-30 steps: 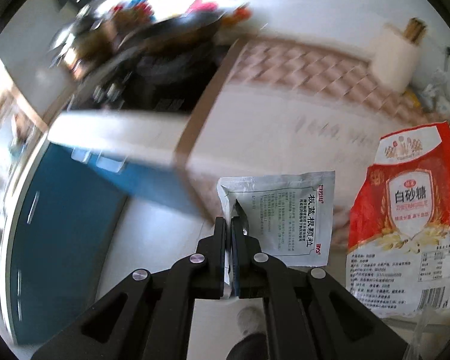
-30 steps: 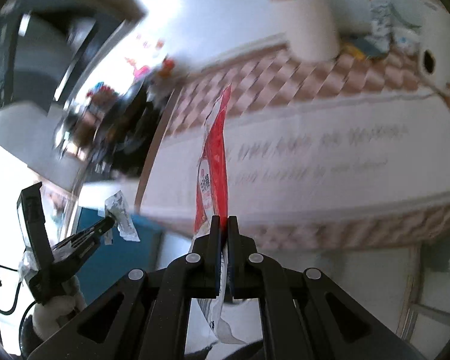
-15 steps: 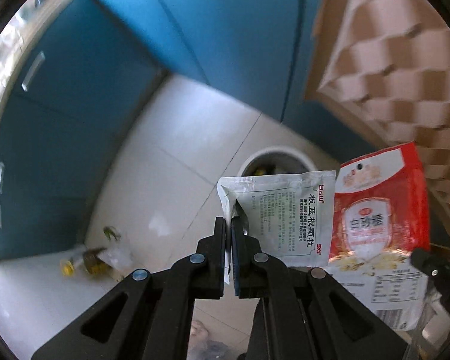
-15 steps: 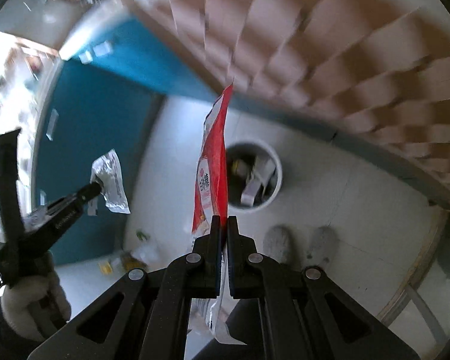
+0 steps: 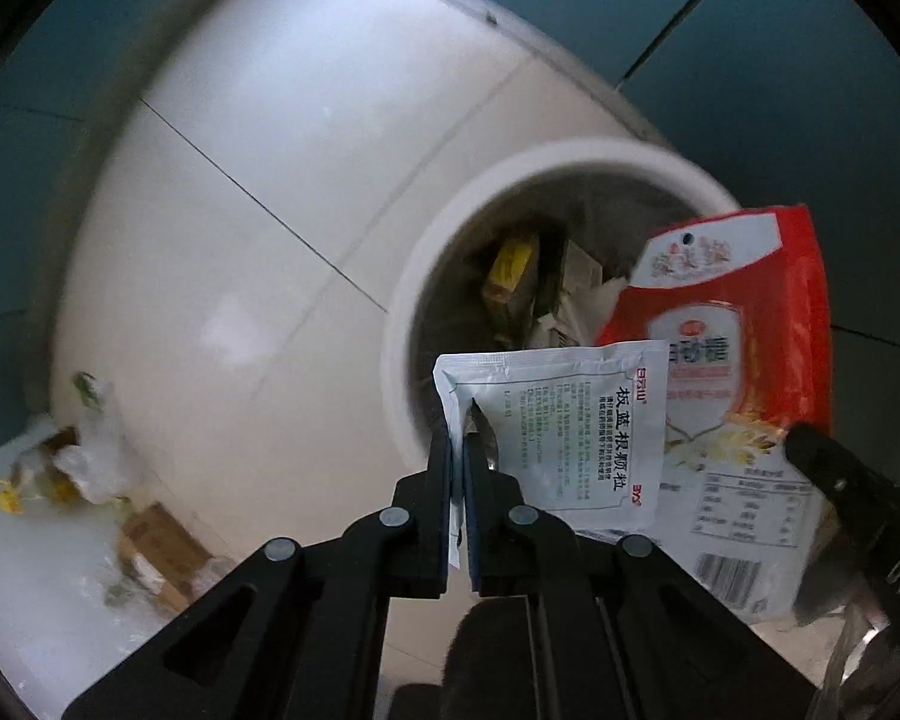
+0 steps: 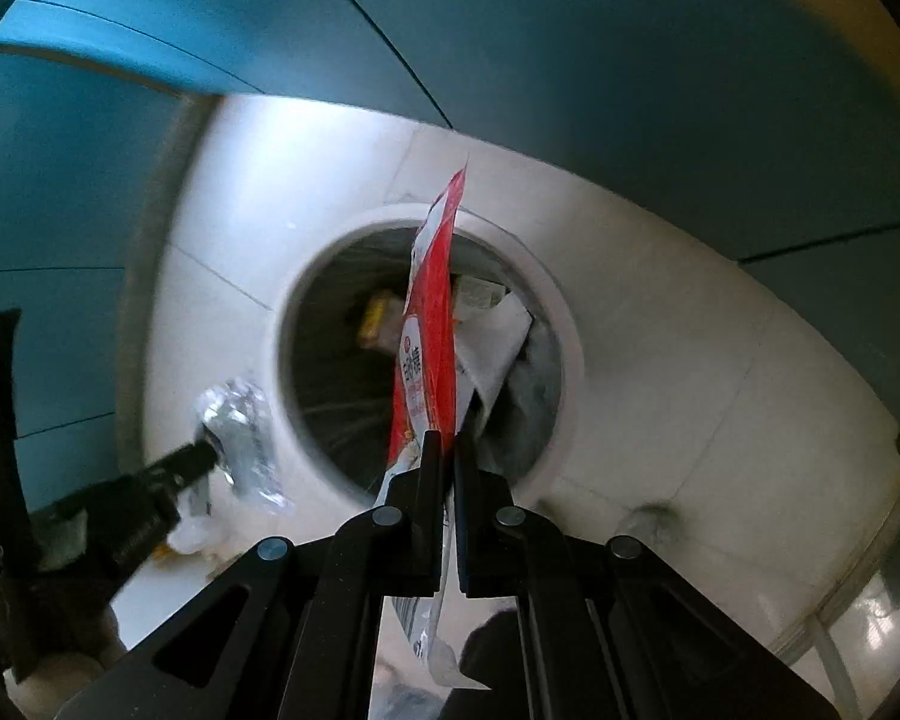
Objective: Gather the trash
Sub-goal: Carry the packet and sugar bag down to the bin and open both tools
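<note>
Blue cabinet doors (image 5: 780, 120) closed in a pale tiled floor (image 5: 258, 228), and on that floor stood a round white bin (image 6: 570, 354), open at the top and already partly filled with boxes and wrappers. A small heap of loose litter (image 5: 90, 468) lay on the tiles off to the side of the bin, well apart from it.

The right gripper (image 6: 443, 450) was clamped tight on the lower part of a red sugar bag (image 6: 429, 336), which stood edge-on above the bin's mouth. The left gripper (image 5: 457, 450) was pinched shut on the corner of a white sachet (image 5: 570, 426); in the right wrist view that sachet hung just beside the bin's rim rather than over the opening.

The step in hand appeared to be the drop: both pieces of trash had been carried to the bin but not let go. The red bag looked ready for release once its claw parted. The sachet probably needed moving further over the opening first, or it might fall outside onto the tiles.
</note>
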Motion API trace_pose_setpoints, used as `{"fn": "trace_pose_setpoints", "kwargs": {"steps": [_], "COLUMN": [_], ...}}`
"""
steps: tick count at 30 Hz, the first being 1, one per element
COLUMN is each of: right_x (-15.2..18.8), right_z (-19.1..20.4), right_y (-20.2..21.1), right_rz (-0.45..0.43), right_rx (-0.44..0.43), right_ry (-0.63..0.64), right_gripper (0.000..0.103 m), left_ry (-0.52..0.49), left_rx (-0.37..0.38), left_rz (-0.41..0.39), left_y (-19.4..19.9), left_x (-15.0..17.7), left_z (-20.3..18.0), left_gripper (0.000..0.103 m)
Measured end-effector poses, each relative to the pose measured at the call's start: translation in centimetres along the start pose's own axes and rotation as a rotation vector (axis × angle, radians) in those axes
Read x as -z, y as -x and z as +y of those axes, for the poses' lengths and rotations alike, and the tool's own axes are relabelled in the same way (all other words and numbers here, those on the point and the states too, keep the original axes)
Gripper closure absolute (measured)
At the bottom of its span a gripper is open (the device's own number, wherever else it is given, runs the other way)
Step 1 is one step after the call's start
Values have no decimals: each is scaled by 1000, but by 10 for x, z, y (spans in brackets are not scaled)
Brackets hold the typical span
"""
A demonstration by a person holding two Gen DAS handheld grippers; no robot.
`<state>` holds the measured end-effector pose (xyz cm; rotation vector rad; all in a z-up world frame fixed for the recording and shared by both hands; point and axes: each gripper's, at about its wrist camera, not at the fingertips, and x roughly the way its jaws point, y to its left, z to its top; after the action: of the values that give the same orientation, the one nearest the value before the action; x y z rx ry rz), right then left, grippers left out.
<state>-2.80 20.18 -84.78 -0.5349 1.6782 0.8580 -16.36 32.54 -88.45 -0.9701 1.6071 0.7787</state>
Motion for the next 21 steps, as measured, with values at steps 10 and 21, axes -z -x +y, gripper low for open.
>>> {"fn": "trace_pose_setpoints", "kwargs": {"steps": [10, 21], "right_x": [-17, -19], "right_z": [20, -9], "right_y": [-96, -55], "right_rz": [64, 56], "right_rx": [23, 17], "right_ry": [40, 22], "right_gripper": [100, 42], "left_ry": [-46, 22], "left_rx": [-36, -27], "left_rz": [74, -28], "left_y": [-52, 1], "left_x": [-23, 1], "left_z": [-4, -1], "left_gripper": [96, 13]}}
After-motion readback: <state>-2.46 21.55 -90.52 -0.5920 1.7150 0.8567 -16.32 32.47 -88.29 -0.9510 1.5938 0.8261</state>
